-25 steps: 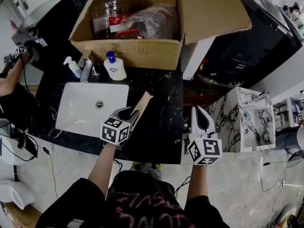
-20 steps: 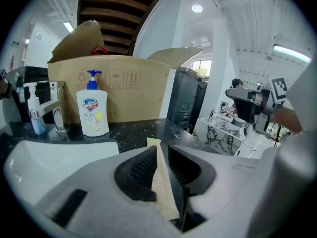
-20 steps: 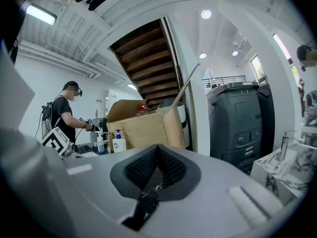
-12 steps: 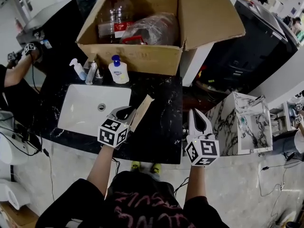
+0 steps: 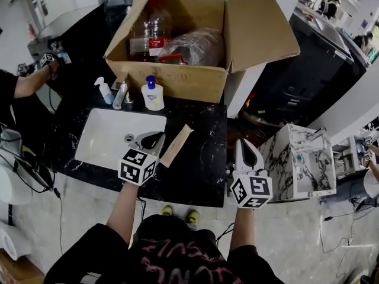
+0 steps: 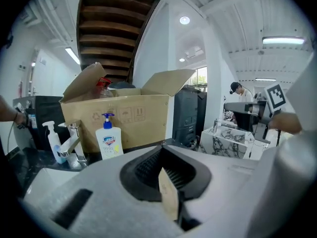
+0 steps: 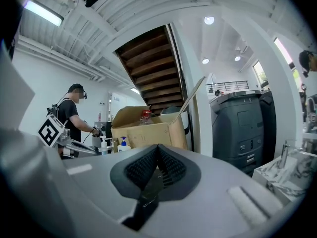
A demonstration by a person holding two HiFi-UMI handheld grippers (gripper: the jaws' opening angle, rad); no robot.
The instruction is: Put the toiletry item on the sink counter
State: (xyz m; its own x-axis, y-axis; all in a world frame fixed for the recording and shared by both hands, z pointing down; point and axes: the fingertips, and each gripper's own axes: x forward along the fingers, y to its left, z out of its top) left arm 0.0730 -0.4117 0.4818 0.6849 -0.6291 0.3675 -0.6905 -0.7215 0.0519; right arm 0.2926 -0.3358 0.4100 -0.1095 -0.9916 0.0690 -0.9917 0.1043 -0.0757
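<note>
The toiletry item is a long, slim box (image 5: 177, 145) of plain tan card, flat-sided and with no print that can be read. The left gripper (image 5: 153, 139) holds it by one end. Its fingers have just been closing and now pinch the box between their ribbed black pads. In the left gripper view (image 6: 166, 158) the narrow edge of the box (image 6: 168, 195) stands upright in the gap.

From the head view the box slants away from the gripper toward the upper right. It lies over the black marbled desk (image 5: 204, 164), just beside the right edge of the white sink (image 5: 100, 144).

Behind the sink stand a tap (image 5: 121, 93), a small pale spray bottle (image 5: 104, 91) and a white pump bottle of soap (image 5: 153, 93) with a blue top. They stand close in front of an open cardboard carton (image 5: 172, 78).

The right gripper (image 5: 247, 152) is off the desk's right end. Its fingers are pressed together with nothing between them, as its own view shows (image 7: 157, 155).
</note>
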